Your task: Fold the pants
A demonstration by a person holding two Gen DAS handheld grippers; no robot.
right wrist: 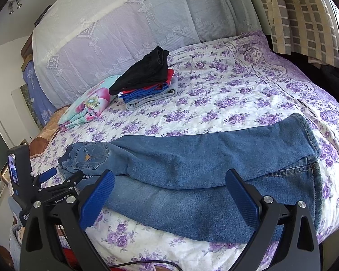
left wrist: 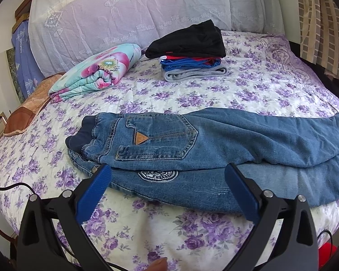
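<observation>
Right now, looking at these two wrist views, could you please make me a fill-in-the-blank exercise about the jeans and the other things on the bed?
1. The jeans lie with one leg folded over the other, and the waistband points to the ____ side of both views.
2. On top of the stack of folded clothes lies a ____ garment.
3. Both the left gripper and the right gripper are ____, holding nothing.
4. The bedspread is printed with ____ flowers.

Missing words: left; black; open; purple
</observation>
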